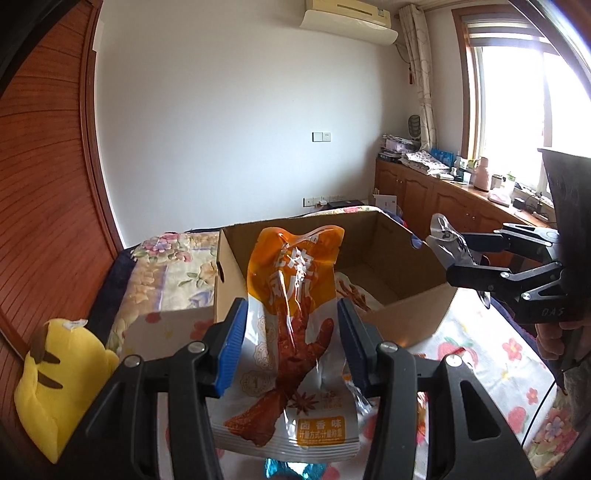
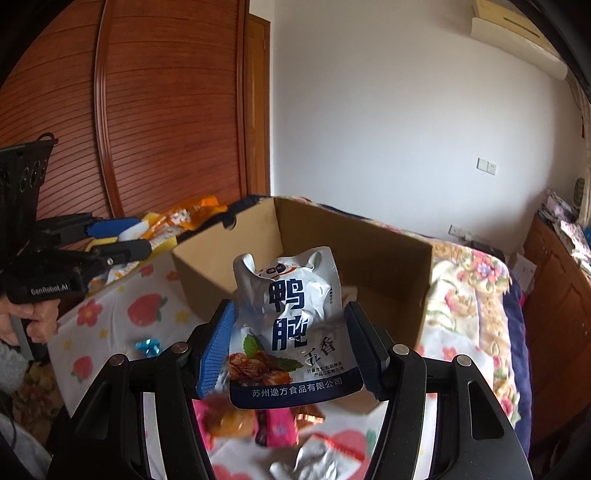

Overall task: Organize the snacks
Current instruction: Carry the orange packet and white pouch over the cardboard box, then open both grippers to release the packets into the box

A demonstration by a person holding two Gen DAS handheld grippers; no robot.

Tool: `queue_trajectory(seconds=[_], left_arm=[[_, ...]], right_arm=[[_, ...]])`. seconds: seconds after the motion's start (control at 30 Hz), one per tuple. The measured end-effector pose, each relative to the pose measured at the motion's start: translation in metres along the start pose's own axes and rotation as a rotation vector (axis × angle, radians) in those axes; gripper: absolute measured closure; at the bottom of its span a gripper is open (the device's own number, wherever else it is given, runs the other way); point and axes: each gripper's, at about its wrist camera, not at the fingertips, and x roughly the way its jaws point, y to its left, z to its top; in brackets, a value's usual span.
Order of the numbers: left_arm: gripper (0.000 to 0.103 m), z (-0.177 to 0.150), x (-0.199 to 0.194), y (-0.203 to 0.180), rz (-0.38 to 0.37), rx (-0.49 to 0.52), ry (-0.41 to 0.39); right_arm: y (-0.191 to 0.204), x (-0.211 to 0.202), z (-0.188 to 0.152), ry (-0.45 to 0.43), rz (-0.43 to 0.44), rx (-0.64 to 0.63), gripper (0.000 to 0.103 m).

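Counts, by kind:

Grippers: two. The left gripper [image 1: 291, 347] sits at lower centre of its own view, the right gripper [image 2: 290, 349] at lower centre of its own.

Held snack pouches: two, one orange pouch [image 1: 295, 332] and one silver-and-blue pouch [image 2: 295, 325].

Cardboard box [image 2: 373, 254]: one, open-topped, mid-frame. At least one more packet [image 1: 354, 291] lies inside; the rest of the floor is partly hidden.

Loose snacks on the floral cloth, lower part of the right wrist view: about four, blurred, namely a yellow one [image 2: 232, 421], a pink one [image 2: 279, 424], a silver one [image 2: 317, 461] and a blue-wrapped sweet [image 2: 149, 347].

Yellow plush toy [image 1: 55, 387]: one, lower left.

Air conditioner [image 1: 347, 20]: one, top centre.

Window [image 1: 517, 99]: one, upper right.
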Motion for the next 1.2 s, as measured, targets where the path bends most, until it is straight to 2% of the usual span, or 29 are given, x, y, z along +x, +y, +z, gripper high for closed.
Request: queue_trajectory(seconds=[0.37, 0.77, 1.07, 1.2], left_arm=[[0.055, 0.018, 0.049, 0.004, -0.004, -0.001, 0.000], [0.055, 0.015, 0.095, 0.003, 0.007, -0.001, 0.041], [0.054, 0.015, 0.113, -0.010, 0.018, 0.026, 0.071], [0.049, 0.016, 0.118, -0.012, 0.009, 0.021, 0.068]], right_arm=[[-0.024, 0.044, 0.015, -0.013, 0.015, 0.023, 0.041], [-0.048, 0.078, 0.011, 0.016, -0.015, 0.057, 0.041], [-0.052, 0.089, 0.005, 0.055, -0.034, 0.062, 0.041], [-0.050, 0.092, 0.003, 0.077, -0.043, 0.044, 0.040]])
